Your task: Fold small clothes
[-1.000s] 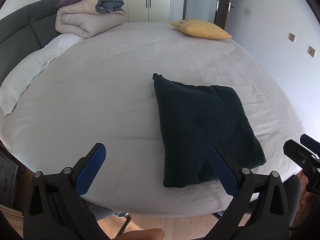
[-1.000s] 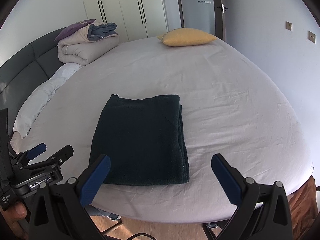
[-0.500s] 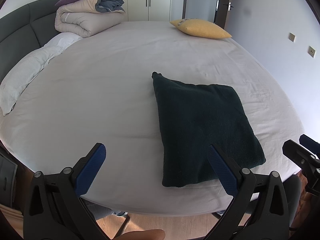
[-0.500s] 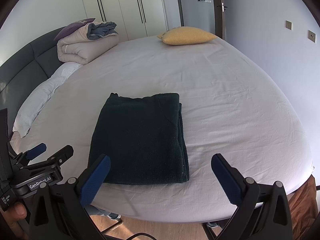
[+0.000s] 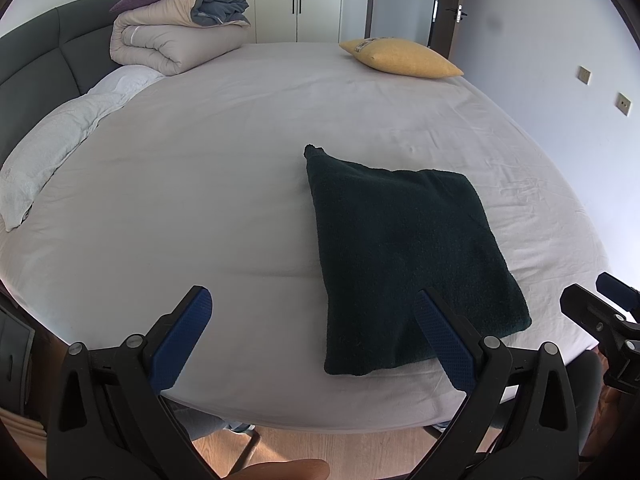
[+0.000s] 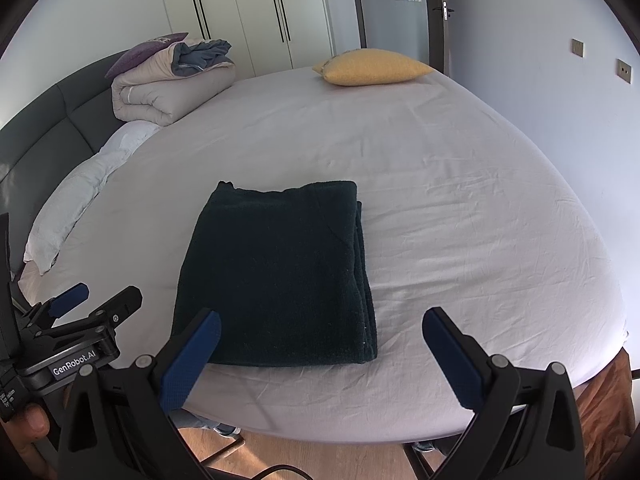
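My left tool (image 5: 312,336) and right tool (image 6: 320,344): jaws apart, empty, hovering off the bed (image 6: 460,200) edge. Dark folded garment (image 6: 280,272): flat near that edge. Judgement: square its protruding far corner.

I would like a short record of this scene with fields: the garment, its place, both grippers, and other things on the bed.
garment: dark green cloth, folded into a flat rectangle
place: on the white bed sheet, near the front edge
left gripper: open, holds nothing, apart from the cloth
right gripper: open, holds nothing
other things: yellow pillow at the far side; rolled duvet by the headboard; white pillow at the left
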A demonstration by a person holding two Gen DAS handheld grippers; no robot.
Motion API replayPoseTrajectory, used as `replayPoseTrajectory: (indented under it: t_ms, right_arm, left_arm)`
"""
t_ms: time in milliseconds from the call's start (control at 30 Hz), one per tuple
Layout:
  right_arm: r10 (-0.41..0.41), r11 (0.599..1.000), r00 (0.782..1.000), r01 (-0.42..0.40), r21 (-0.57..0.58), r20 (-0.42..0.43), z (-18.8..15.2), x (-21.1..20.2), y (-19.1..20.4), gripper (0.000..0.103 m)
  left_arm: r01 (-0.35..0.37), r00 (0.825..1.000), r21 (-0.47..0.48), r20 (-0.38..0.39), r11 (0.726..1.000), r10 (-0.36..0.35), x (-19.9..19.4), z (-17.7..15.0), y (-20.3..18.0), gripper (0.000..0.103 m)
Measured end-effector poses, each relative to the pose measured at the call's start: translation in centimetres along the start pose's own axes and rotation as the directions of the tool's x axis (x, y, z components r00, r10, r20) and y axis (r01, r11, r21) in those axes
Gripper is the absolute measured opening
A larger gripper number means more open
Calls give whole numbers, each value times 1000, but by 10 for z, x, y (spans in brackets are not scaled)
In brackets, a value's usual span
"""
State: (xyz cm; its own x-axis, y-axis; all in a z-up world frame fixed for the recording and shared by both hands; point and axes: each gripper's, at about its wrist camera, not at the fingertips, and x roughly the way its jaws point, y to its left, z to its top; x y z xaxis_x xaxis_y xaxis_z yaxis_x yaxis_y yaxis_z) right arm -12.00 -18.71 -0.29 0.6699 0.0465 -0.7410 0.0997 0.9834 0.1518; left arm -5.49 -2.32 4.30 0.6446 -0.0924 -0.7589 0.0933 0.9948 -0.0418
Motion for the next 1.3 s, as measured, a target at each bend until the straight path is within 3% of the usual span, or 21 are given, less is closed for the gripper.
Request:
replayPoseTrajectory:
  t_ms: [1300]
  right_arm:
    - [-31,1000,999,31,2,-14,3,4,-6,103]
  left_arm:
    - [-1,1000,-4,0,1000,1,0,1,2,103]
